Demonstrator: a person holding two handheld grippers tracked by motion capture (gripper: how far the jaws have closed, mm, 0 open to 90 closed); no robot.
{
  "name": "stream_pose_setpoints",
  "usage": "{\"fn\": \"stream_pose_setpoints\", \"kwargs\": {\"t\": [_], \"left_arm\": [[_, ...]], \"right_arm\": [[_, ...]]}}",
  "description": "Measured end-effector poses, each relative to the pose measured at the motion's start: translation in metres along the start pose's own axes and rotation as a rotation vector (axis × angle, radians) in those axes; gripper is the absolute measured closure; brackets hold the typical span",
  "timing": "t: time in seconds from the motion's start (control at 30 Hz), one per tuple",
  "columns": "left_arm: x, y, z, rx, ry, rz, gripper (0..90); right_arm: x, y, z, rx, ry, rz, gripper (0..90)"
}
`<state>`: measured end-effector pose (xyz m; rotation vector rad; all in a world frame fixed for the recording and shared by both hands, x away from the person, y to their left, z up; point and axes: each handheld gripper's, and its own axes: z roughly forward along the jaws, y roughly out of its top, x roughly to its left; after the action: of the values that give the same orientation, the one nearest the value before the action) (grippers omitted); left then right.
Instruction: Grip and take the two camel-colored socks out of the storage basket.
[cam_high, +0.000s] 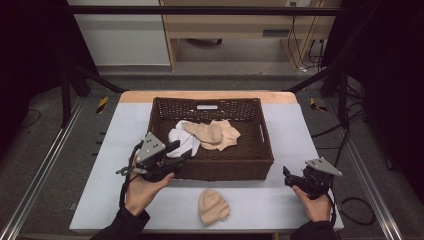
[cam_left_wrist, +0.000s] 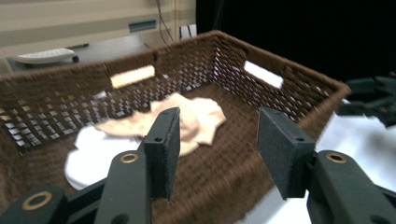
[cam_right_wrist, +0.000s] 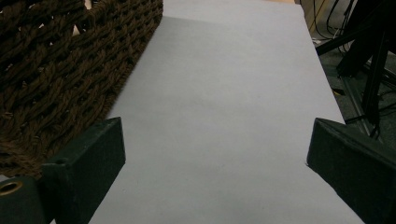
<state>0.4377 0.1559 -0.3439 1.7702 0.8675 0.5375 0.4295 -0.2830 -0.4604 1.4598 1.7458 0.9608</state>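
A brown wicker basket (cam_high: 220, 169) stands mid-table and holds a white cloth (cam_high: 181, 138) and a beige cloth (cam_high: 215, 132). Another beige cloth (cam_high: 213, 206) lies bunched on the table in front of the basket. My left gripper (cam_high: 179, 150) hovers over the basket's front left corner, open, with nothing between its pads. In the left gripper view its jaws (cam_left_wrist: 219, 140) frame the basket's inside (cam_left_wrist: 299, 88), the white cloth (cam_left_wrist: 91, 156) and the beige cloth (cam_left_wrist: 198, 119). My right gripper (cam_high: 288, 177) rests low by the basket's front right corner, open and empty (cam_right_wrist: 215, 154).
The grey table cover (cam_high: 285, 200) runs to a front edge near my arms. In the right gripper view the basket's side wall (cam_right_wrist: 60, 70) is close on the left, with bare cover (cam_right_wrist: 224, 93) ahead. Black frame posts and cables (cam_high: 350, 130) stand right of the table.
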Motion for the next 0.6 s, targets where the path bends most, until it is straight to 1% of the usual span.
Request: {"fn": "stream_pose_setpoints", "kwargs": {"t": [0.07,0.13,0.2,0.27,0.4,0.6], "left_arm": [[0.005,0.007,0.006,0.000,0.018,0.006,47.5],[0.012,0.012,0.013,-0.016,0.012,-0.002,47.3],[0.018,0.016,0.019,-0.016,0.026,-0.015,46.8],[0.023,0.019,0.025,-0.019,0.034,-0.013,46.5],[0.030,0.025,0.039,-0.007,0.068,0.007,45.9],[0.043,0.036,0.064,0.011,0.113,0.006,44.8]], "right_arm": [[0.000,0.000,0.000,-0.002,0.001,0.002,4.7],[0.000,0.000,0.000,-0.003,0.003,0.004,4.7],[-0.001,0.000,0.000,-0.003,0.004,0.006,4.7],[-0.001,0.001,0.000,-0.006,0.002,0.005,4.7],[-0.001,0.001,0.000,-0.005,0.000,0.010,4.8],[-0.002,0.001,0.000,-0.010,-0.001,0.015,4.8]]}}
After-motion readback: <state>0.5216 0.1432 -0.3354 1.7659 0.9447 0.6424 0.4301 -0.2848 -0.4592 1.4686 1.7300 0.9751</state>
